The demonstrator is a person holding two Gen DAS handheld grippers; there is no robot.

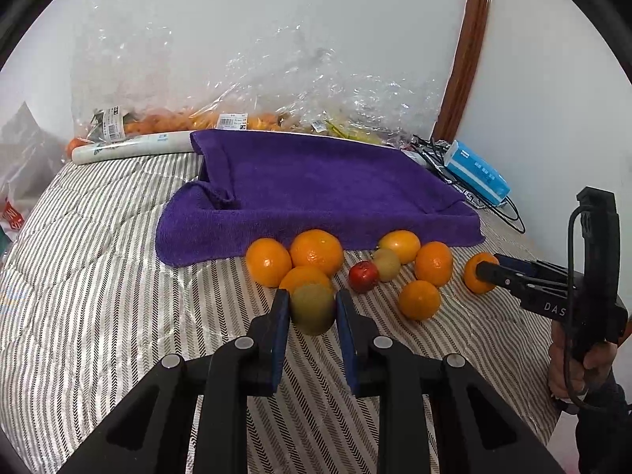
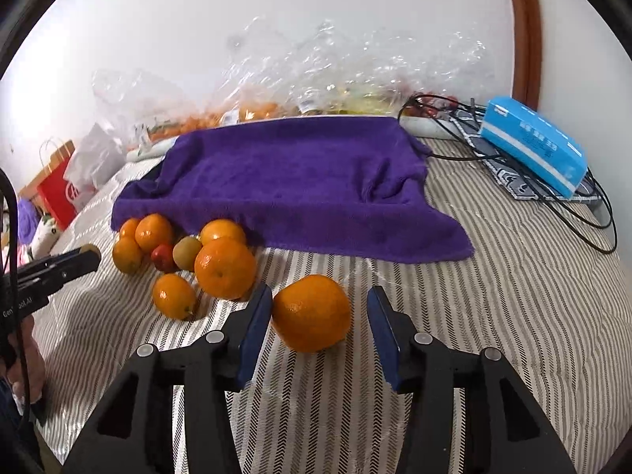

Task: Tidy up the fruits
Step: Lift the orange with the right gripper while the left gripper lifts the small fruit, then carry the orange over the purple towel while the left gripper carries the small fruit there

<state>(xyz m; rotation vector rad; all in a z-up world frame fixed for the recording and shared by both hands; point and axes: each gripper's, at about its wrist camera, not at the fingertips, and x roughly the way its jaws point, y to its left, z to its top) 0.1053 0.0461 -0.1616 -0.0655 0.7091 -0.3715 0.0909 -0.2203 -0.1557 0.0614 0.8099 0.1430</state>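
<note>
Two claws among loose fruit on a striped bed

The left claw (image 1: 312,308) is clenched on a greenish fruit (image 1: 313,308) just in front of the cluster of oranges (image 1: 316,251) by the near edge of the purple towel (image 1: 316,185). The right claw (image 2: 320,316) stands released around a lone orange (image 2: 312,312) resting on the bed (image 2: 493,296), its right pad clear of it.

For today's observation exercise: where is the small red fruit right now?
In the left wrist view the small red fruit lies on the striped cover, mid-cluster, touching a green fruit, in front of the purple towel.
</note>
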